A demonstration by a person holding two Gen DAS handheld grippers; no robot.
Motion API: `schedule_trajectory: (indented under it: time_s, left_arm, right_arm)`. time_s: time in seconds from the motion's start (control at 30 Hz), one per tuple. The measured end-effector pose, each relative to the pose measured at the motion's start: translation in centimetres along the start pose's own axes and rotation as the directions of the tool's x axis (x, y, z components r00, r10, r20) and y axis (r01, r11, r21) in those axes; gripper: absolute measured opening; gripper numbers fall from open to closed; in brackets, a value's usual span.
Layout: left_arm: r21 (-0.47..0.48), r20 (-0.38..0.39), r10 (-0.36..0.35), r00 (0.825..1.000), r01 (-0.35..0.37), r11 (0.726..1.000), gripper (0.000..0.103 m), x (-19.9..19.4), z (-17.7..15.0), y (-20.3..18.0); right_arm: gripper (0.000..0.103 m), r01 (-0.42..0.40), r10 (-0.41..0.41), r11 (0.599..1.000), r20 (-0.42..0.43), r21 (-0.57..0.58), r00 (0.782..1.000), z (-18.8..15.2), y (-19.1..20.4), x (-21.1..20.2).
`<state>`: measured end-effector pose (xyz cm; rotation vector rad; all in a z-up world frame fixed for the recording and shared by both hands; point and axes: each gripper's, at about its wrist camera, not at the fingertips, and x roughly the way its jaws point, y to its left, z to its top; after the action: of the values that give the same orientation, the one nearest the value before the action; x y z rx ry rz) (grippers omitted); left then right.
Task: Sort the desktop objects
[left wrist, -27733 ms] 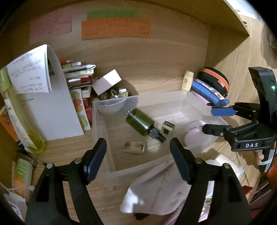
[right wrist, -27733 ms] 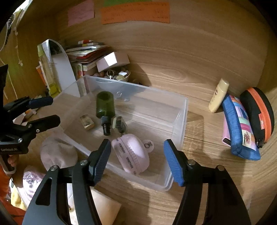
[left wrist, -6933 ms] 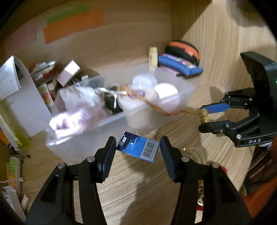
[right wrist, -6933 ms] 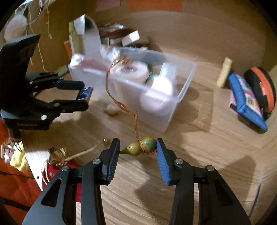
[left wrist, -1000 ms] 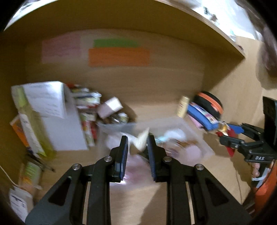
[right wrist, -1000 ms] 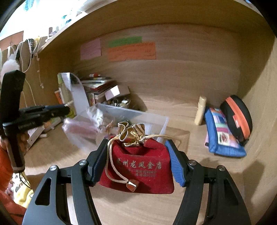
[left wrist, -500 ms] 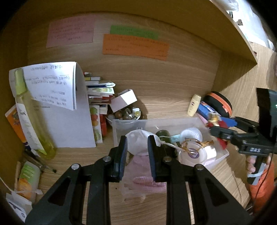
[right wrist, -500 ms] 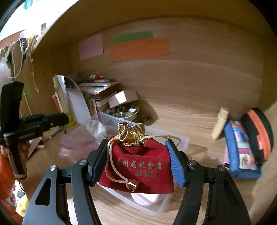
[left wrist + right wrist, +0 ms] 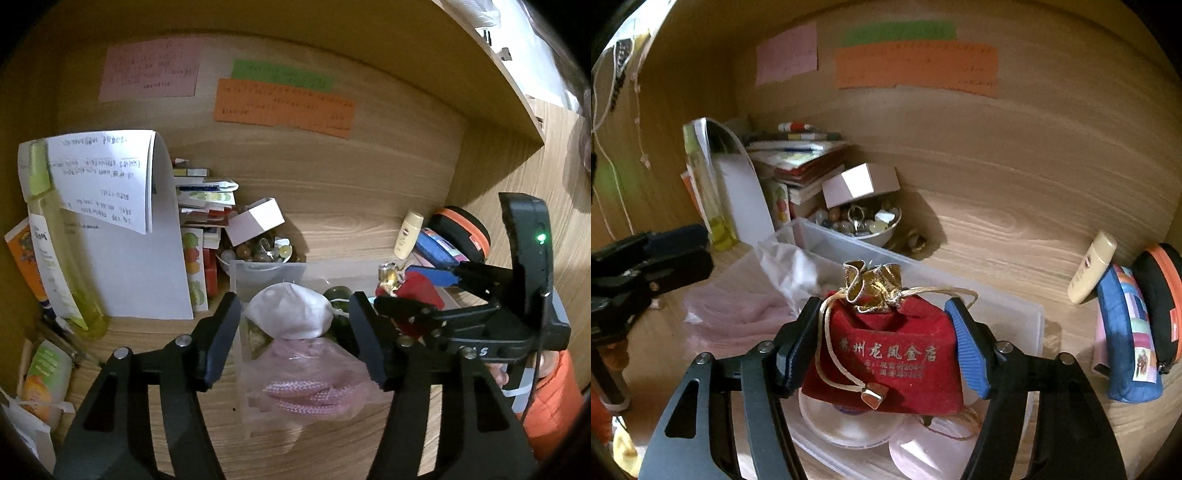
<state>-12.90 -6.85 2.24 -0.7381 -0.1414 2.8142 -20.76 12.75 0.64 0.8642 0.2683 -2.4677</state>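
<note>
My right gripper (image 9: 882,310) carries a red velvet pouch (image 9: 886,354) with a gold drawstring top. It hangs over the near right end of the clear plastic bin (image 9: 827,236). Both pads still touch the pouch's sides while the jaws are opening. In the left wrist view that pouch (image 9: 417,284) and the right gripper (image 9: 397,286) hover above the bin (image 9: 266,273). My left gripper (image 9: 293,301) is opening, its pads clear of a white cloth pouch (image 9: 288,314) lying on the bin's contents. A bagged pink knit item (image 9: 306,384) spills over the bin's near end.
A bowl of beads (image 9: 864,221) under a white box (image 9: 860,184), stacked books (image 9: 801,158) and a yellow bottle (image 9: 62,258) crowd the back left. A cream tube (image 9: 1091,267), blue pencil case (image 9: 1126,332) and black-orange case (image 9: 1160,295) lie on the right.
The left jaws have spread from shut and let go of the white pouch, which now rests in the bin. The right gripper has carried the red pouch over the bin.
</note>
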Motion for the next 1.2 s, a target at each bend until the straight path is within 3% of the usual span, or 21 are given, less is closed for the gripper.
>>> schedule_trajectory:
  time_s: [0.07, 0.23, 0.37, 0.7, 0.87, 1.03, 1.2]
  left_arm:
    - [-0.002, 0.002, 0.003, 1.0, -0.003, 1.0, 0.069, -0.1, -0.1, -0.1]
    - [-0.016, -0.001, 0.008, 1.0, -0.008, 1.0, 0.074, -0.1, -0.2, 0.0]
    - [-0.018, -0.006, 0.01, 1.0, -0.011, 1.0, 0.075, -0.3, -0.3, -0.2]
    - [-0.045, -0.023, 0.057, 0.998, -0.058, 0.997, 0.081, -0.1, -0.7, -0.8]
    - [-0.07, -0.029, 0.053, 0.998, -0.055, 0.996, 0.094, -0.5, -1.2, -1.2]
    - [-0.075, -0.026, 0.094, 0.995, -0.096, 0.993, 0.096, -0.8, -2.1, -2.1]
    - [-0.034, -0.034, 0.119, 0.992, -0.12, 0.992, 0.096, -1.3, -3.0, -3.7]
  right_arm:
    - [0.067, 0.012, -0.012, 1.0, -0.01, -0.005, 1.0, -0.2, 0.2, 0.2]
    - [0.07, 0.029, -0.029, 1.0, -0.011, -0.004, 1.0, -0.6, 0.2, -0.4]
    - [0.082, 0.043, -0.043, 0.999, -0.007, 0.005, 0.999, -0.9, 0.2, -1.3]
    - [0.083, 0.069, -0.069, 0.997, 0.02, -0.019, 0.997, -1.8, 0.9, -4.1]
    - [0.083, 0.105, -0.104, 0.994, 0.04, -0.014, 0.994, -2.7, 1.1, -5.7]
    - [0.084, 0.088, -0.092, 0.995, 0.094, 0.045, 0.991, -4.6, 1.3, -8.3]
    - [0.096, 0.145, -0.149, 0.988, 0.128, 0.044, 0.981, -5.7, 1.7, -10.1]
